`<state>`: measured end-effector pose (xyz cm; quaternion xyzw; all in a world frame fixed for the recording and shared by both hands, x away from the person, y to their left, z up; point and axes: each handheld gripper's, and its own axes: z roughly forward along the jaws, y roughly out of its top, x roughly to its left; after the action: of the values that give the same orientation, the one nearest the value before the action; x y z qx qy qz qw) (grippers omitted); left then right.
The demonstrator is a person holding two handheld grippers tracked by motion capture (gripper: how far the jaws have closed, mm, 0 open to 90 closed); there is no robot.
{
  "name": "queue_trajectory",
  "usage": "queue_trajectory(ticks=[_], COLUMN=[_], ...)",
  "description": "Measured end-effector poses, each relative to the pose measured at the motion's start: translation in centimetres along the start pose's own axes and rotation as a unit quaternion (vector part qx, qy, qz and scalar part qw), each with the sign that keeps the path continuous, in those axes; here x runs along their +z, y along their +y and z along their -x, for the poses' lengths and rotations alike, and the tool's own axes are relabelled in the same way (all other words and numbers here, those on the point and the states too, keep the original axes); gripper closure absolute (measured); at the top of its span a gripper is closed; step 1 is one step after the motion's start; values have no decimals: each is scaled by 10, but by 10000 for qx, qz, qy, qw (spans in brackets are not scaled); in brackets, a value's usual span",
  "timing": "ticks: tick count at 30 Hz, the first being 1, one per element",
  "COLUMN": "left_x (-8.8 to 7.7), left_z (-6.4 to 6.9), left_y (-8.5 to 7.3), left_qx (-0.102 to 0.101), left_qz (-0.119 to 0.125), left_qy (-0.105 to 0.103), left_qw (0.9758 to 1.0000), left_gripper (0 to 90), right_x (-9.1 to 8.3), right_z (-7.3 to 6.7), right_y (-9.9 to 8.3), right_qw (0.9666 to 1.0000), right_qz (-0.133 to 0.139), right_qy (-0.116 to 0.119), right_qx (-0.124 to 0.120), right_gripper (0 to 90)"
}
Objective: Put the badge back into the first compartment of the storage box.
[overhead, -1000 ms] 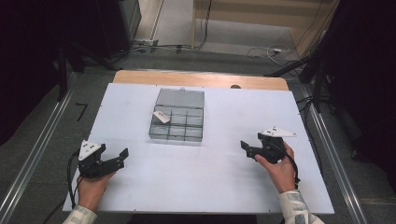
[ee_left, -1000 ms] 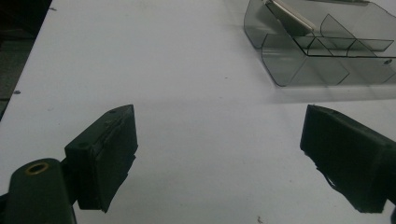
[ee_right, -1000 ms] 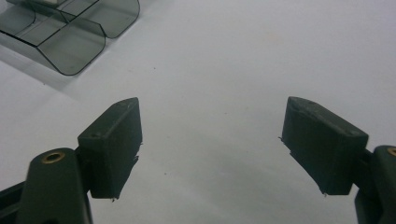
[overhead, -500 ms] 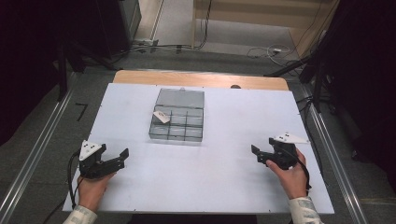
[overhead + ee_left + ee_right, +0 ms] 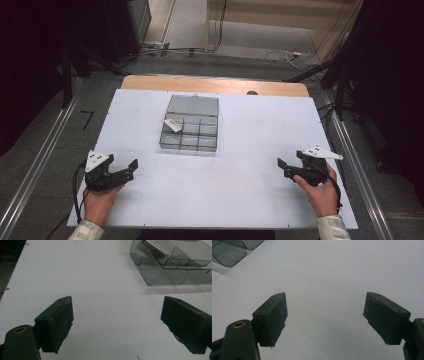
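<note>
A smoky clear compartment box sits open at the middle of the white table top. A small white piece lies tilted in one of its left cells. My left gripper rests near the front left, held by a hand, pointing right toward the box, jaws open and empty. In the left gripper view the gripper faces bare table, with the box and white piece ahead to the right. My right gripper rests at the front right, open and empty, pointing left. In the right gripper view that gripper has the box corner at top left.
A wooden strip borders the table's far edge. Metal rails run along both sides. Cables lie on the floor beyond the table. Wide bare table surface lies between the two grippers and in front of the box.
My right gripper has slid to the right and slightly toward the near edge, away from the box. The left gripper and the box have stayed put.
</note>
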<state>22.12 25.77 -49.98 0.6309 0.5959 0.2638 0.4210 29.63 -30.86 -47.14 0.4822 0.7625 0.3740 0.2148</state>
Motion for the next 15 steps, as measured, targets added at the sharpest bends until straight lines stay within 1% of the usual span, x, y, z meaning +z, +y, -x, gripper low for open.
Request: queue_trajectory(ticks=[5,12,15], left_x=[0,0,0], left_z=[0,0,0], left_y=[0,0,0], left_qx=[12,22,35], left_qz=[-1,-11,-15], left_qy=[-9,-9,-4], left_qw=[10000,10000,10000], left_gripper=[112,112,112], right_x=[-3,-9,-10], right_z=[7,13,14], right_y=[-5,-11,-14], right_qw=[9999,9998,9997], right_qz=[-52,-30,-61], right_qy=[-81,-146,-172], right_qx=[87,131,140], right_gripper=[176,176,176])
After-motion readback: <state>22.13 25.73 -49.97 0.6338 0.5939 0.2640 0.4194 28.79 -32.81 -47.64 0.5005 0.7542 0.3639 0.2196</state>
